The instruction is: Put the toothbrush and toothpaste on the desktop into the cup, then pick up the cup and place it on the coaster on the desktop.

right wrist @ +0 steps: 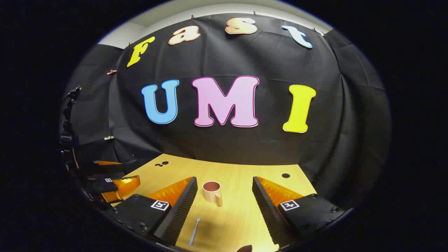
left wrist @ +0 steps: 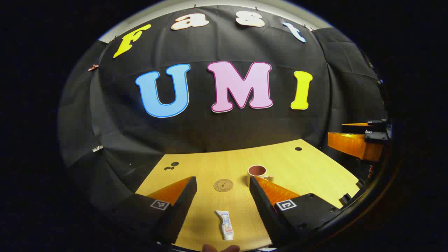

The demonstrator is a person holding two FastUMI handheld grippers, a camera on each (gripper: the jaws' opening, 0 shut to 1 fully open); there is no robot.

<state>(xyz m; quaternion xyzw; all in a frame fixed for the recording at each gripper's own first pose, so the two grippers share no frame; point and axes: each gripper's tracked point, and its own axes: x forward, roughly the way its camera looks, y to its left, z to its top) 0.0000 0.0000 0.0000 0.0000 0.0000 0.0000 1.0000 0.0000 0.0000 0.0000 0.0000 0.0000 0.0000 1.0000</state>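
In the left gripper view a white toothpaste tube (left wrist: 225, 224) lies on the wooden desktop (left wrist: 308, 168) close in, between the wide-apart fingers of my left gripper (left wrist: 223, 183), which is open. A round brown coaster (left wrist: 223, 185) lies further ahead, and a cream cup (left wrist: 257, 173) with a dark inside stands to its right, partly behind the right finger. In the right gripper view the cup (right wrist: 212, 192) stands upright ahead, and a pale toothbrush (right wrist: 194, 231) lies near the left finger. My right gripper (right wrist: 222, 184) is open and holds nothing.
Dark holes dot the desktop: two at the far left (left wrist: 171, 165) and one at the far right (left wrist: 298, 149). The other gripper (left wrist: 357, 141) hangs over the right edge in the left gripper view, and the other gripper (right wrist: 105, 178) sits at the left in the right gripper view.
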